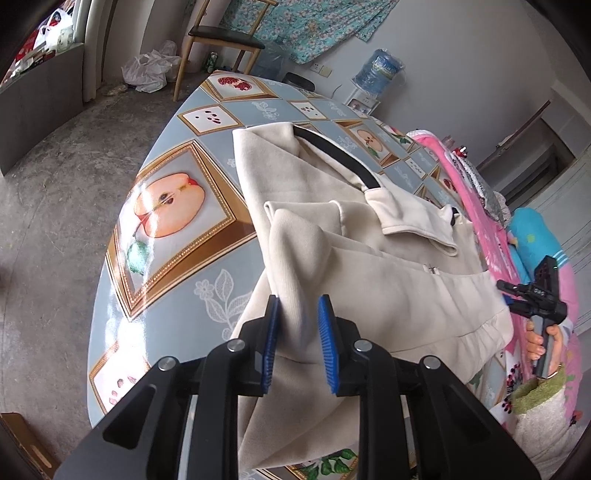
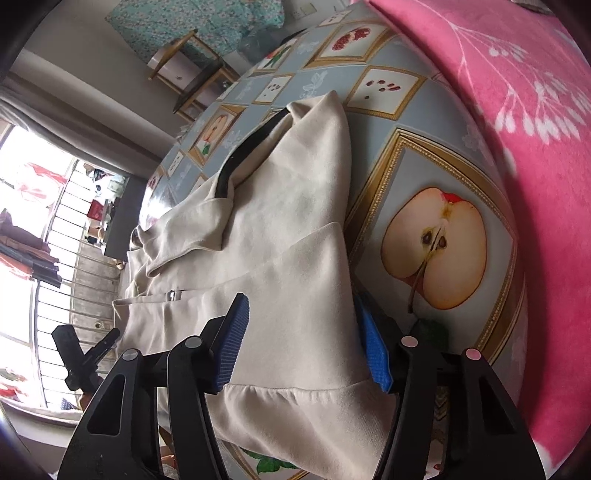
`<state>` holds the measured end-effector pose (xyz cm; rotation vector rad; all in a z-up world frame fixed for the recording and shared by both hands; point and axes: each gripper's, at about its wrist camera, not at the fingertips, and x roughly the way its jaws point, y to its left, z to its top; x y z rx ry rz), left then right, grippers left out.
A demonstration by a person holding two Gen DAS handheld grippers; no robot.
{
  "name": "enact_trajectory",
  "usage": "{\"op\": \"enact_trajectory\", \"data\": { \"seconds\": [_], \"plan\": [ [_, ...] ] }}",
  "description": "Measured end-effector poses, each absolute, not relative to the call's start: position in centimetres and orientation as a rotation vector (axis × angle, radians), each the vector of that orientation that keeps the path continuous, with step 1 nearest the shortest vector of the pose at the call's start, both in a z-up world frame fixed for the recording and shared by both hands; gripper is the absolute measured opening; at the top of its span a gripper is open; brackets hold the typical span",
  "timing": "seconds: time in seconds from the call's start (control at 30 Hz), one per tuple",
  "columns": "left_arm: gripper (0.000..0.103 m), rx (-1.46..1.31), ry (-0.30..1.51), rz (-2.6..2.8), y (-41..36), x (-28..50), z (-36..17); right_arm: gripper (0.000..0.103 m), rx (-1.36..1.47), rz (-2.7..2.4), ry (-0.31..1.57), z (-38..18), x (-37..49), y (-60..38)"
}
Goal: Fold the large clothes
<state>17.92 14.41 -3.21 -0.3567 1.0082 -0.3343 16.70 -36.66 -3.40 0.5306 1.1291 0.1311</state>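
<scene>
The left gripper (image 1: 298,325), black with ribbed blue pads, is clamped on a raised fold of the cream jacket (image 1: 388,266), pinching the cloth up into a soft ridge between its nearly closed jaws. The right gripper (image 2: 306,339) straddles the jacket's gathered hem with its jaws apart; one blue pad rests on top of the cloth and the other lies at the garment's edge, and whether they press on it cannot be told. In the left wrist view a hand (image 1: 543,341) at the far right edge grips that tool's handle. The jacket, of matte, finely ribbed fabric, lies partly folded on the table (image 1: 177,295), its lower part hanging over the near edge; a small metal zip pull (image 1: 430,268) shows at its front, the collar (image 1: 410,214) is turned flat, and a curved black band (image 1: 340,155) runs along its far side. The tabletop is covered by a glossy grey-blue oilcloth printed with gold-framed pictures of halved apples, seeds and pomegranates. A pink plush blanket (image 2: 517,110) with a white branch pattern lies beside the jacket. Beyond the table stand a wooden chair (image 1: 218,40) with a dark seat, a white plastic bag (image 1: 151,70) on the concrete floor, and a blue water jug (image 1: 380,70) wrapped in clear film, its label unreadable. Teal floral fabric (image 1: 310,26) hangs against the wall.
</scene>
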Motion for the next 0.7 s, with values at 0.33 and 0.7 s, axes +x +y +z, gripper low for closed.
{"op": "enact_trajectory", "data": {
  "seconds": [0.33,0.7],
  "plan": [
    [0.044,-0.366,1.039,-0.281,14.1,19.9,-4.9,0.055,0.404,0.108,1.120,-3.5,17.0,-35.7],
    [0.039,-0.305,0.875,-0.270,12.5,19.5,-2.1,0.050,0.311,0.090,1.086,-2.8,16.2,-34.2]
  ]
}}
